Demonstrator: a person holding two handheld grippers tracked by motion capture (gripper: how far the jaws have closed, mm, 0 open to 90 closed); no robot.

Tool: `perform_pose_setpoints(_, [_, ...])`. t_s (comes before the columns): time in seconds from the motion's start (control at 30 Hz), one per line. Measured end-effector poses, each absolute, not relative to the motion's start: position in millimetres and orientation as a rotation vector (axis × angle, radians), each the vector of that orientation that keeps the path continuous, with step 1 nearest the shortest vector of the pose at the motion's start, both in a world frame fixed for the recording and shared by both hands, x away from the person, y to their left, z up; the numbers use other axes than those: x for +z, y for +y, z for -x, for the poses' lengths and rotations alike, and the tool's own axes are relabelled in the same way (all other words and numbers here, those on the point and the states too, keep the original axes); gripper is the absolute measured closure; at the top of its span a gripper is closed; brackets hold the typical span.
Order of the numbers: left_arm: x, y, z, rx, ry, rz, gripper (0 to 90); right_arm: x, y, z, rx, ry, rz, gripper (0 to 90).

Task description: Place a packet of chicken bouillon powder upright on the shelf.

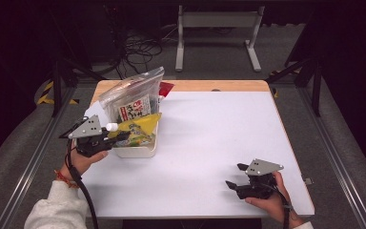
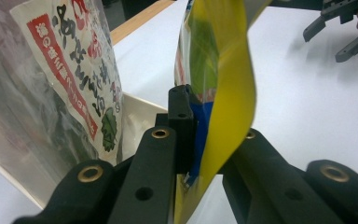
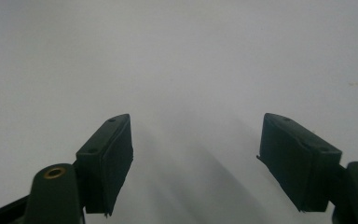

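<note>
White tabletop (image 1: 209,143) takes up most of the high view, with dark floor, cables and a grey stand behind it. At the table's left side stands a white bin (image 1: 138,150), and in it a large clear bag (image 1: 133,93) with a printed label leans upright at the back. Just ahead of the left gripper (image 1: 116,136), a yellow snack packet (image 1: 140,129) lies across the bin's front edge, partly inside. In the left gripper view that gripper's jaws are pressed together on the packet's yellow edge (image 2: 228,107), with the clear bag (image 2: 51,70) off to one side of them.

The right gripper (image 1: 236,176) rests low near the table's near right corner, well apart from the bin, its jaws spread wide over bare surface (image 3: 191,70) and holding nothing.

My reading is that packing the bin is well along: one bag is seated, the yellow packet is still gripped and not fully settled, and nothing else waits on the table.
</note>
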State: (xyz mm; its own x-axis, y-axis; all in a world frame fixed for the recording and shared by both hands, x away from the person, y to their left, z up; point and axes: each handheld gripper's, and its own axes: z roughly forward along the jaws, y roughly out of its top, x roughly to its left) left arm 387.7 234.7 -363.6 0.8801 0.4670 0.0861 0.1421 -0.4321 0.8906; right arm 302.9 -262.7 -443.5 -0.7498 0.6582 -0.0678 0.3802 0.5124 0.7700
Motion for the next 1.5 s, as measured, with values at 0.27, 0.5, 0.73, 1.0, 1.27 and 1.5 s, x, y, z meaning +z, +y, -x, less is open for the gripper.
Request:
perform_pose_setpoints(0.27, [-371,235,-390,0.378,0.463,-2.005,85.2,-442,-263,-303,1.105,2.397,-0.858,25.6])
perform_pose_setpoints(0.5, [-376,234,-391,0.377,0.478,-2.015,85.2,-442,-262,-302,1.104,2.401,-0.856,25.6])
perform_pose_setpoints(0.73, [-383,237,-392,0.372,0.503,-2.013,85.2,-441,-264,-302,1.111,2.390,-0.858,25.4])
perform_pose_setpoints(1.0, [-386,238,-391,0.371,0.513,-2.005,85.2,-438,-265,-301,1.121,2.376,-0.857,25.3])
perform_pose_setpoints(1.27, [-394,245,-393,0.361,0.542,-1.984,85.3,-437,-264,-301,1.122,2.370,-0.846,25.1])
perform_pose_setpoints(1.5, [-399,249,-394,0.359,0.561,-1.973,85.3,-436,-265,-301,1.125,2.364,-0.846,25.0])
